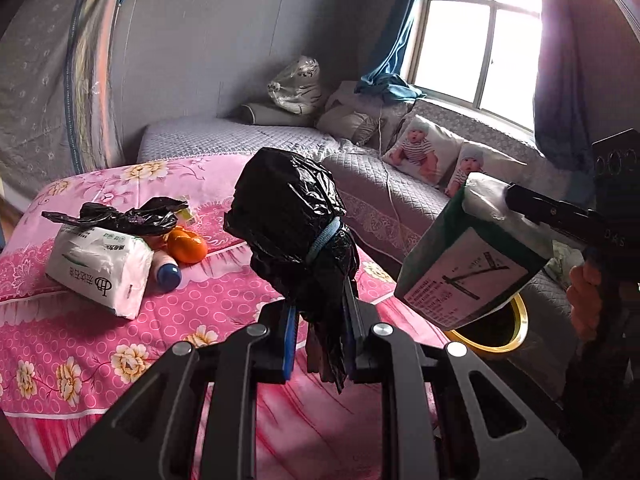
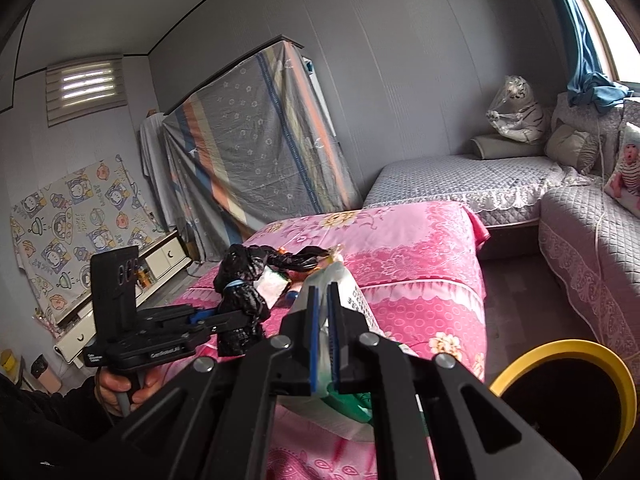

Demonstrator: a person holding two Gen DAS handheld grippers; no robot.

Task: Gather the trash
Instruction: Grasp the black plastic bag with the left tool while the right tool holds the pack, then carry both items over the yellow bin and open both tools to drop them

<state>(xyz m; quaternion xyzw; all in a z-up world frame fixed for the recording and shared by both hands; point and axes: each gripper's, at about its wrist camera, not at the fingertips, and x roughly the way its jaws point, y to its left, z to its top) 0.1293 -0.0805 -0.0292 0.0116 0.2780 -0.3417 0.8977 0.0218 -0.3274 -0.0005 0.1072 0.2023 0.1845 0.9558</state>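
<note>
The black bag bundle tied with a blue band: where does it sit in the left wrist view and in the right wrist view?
Left wrist view: the black bag bundle is at centre, held up in the left gripper.
Right wrist view: the bundle is left of centre, at the tip of the left gripper.
Shared landmark: the yellow-rimmed bin, at the lower right in both.

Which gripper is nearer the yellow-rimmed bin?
Right. The right gripper holds the green-and-white pack just above the bin; the left gripper, holding the black bag roll, is farther off.
</note>
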